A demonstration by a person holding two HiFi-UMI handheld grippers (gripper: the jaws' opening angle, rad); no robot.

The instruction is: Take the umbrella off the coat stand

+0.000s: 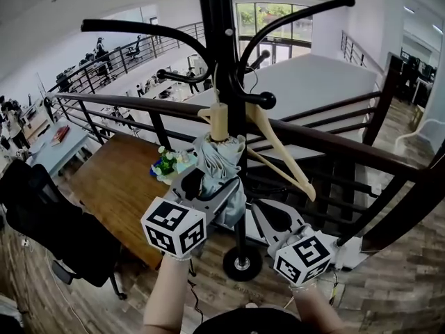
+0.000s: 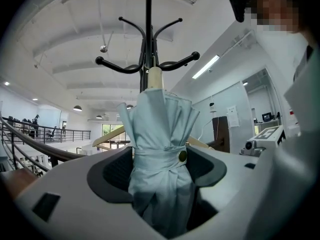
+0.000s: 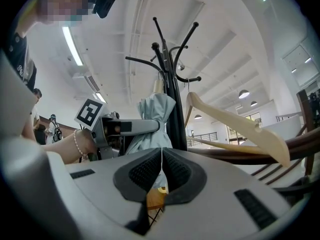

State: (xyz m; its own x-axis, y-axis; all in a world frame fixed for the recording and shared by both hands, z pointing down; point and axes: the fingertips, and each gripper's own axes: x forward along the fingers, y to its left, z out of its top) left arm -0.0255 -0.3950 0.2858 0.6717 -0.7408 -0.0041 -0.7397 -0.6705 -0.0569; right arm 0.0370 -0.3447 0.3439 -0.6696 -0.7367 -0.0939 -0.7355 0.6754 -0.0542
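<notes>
Loosely, left hand-held gripper (image 2: pixel 159 168) released around umbrella (image 2: pixel 160 126), coat stand (image 2: pixel 148 34) just behind; right hand-held gripper (image 3: pixel 161 171) clenched, empty

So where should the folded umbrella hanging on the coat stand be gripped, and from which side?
Probably grip the umbrella at its strapped waist, coming in level from the person's side: it hangs upright, is narrowest there, and the coat stand pole blocks the far side.

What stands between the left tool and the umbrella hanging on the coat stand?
Nothing visible. The umbrella sits between the open jaws of the left tool, in front of the coat stand; the wooden hanger hangs to its right in the head view.
</notes>
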